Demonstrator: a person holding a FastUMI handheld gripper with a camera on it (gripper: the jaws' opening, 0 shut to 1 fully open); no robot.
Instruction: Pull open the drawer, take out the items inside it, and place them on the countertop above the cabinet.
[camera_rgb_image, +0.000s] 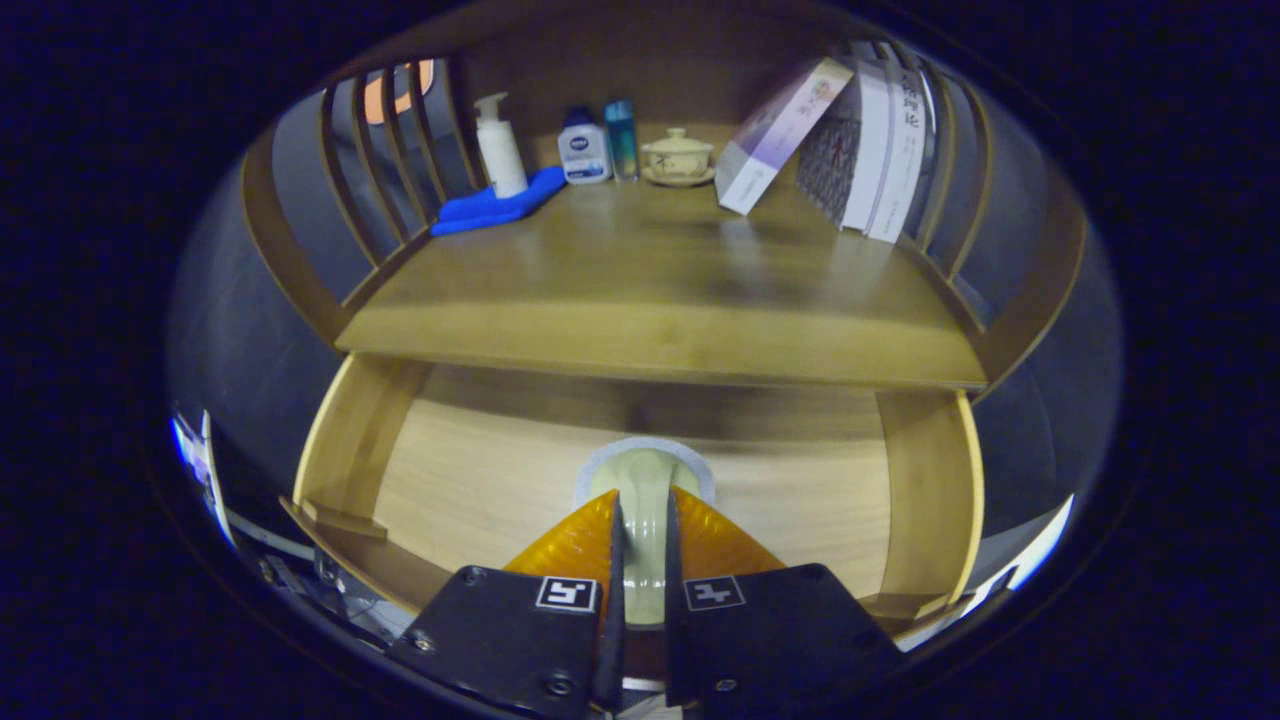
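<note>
Gripper pinching pale item, identity unclear, over open drawer; fingers hide its sides.

Smooth satin wood countertop, paler matt wood drawer, glossy ceramic cup.

Counted: 3 bottles, 1 blue cloth, 1 lidded cup, approx. 4 books, 1 drawer.

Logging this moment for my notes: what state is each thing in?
Wooden drawer: pulled open.
Hand-held gripper: shut on the pale green roll.
Pale green roll: gripped, over the drawer.
Purple-white book: leaning against upright books.
Small lidded ceramic cup: lid on.
White pump bottle: upright.
</note>
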